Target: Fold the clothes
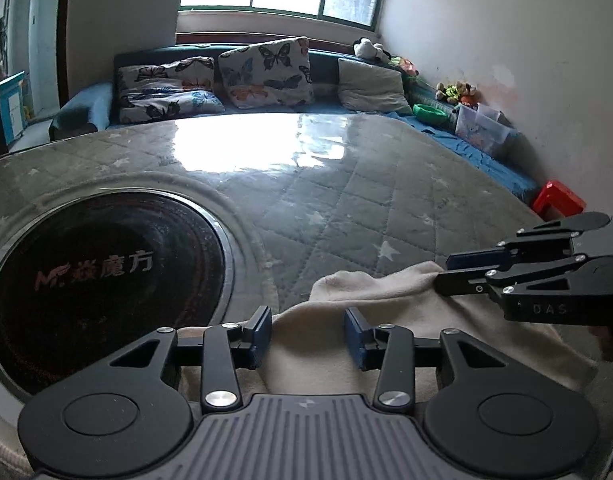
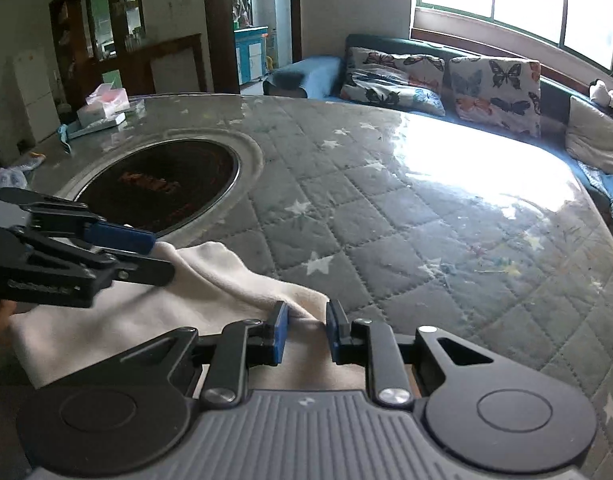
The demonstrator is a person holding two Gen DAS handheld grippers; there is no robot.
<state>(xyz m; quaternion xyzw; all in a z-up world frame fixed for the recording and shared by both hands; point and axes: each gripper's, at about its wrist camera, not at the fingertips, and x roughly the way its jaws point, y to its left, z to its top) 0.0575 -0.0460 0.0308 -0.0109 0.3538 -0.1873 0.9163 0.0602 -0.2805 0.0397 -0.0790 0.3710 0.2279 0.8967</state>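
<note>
The left wrist view shows a cream cloth (image 1: 346, 320) lying at the near edge of the surface (image 1: 346, 200), which has a grey quilted cover with white stars under a shiny clear sheet. The left gripper (image 1: 308, 334) is spread wide over the cloth and pinches nothing. The right gripper (image 1: 442, 272) comes in from the right side, and its tips touch the far edge of the cloth with a small gap between them. In the right wrist view its blue pads (image 2: 281, 332) stand apart with a ridge of cloth between them, so it has not squeezed the cloth.

A big round black plate (image 1: 106, 280) with red writing sits in the surface, just beside the cloth on the left. Behind the surface is a blue sofa (image 1: 86, 108) with 2 butterfly pillows (image 1: 266, 72) and 1 plain pillow (image 1: 372, 86). Soft toys (image 1: 456, 92) and a green bowl (image 1: 428, 114) lie along the right wall, near a red stool (image 1: 558, 200). A pink and white box (image 2: 104, 106) rests on the far corner of the surface.

The near part of the cloth is hidden under the grippers. Bright window light washes out the middle of the surface
</note>
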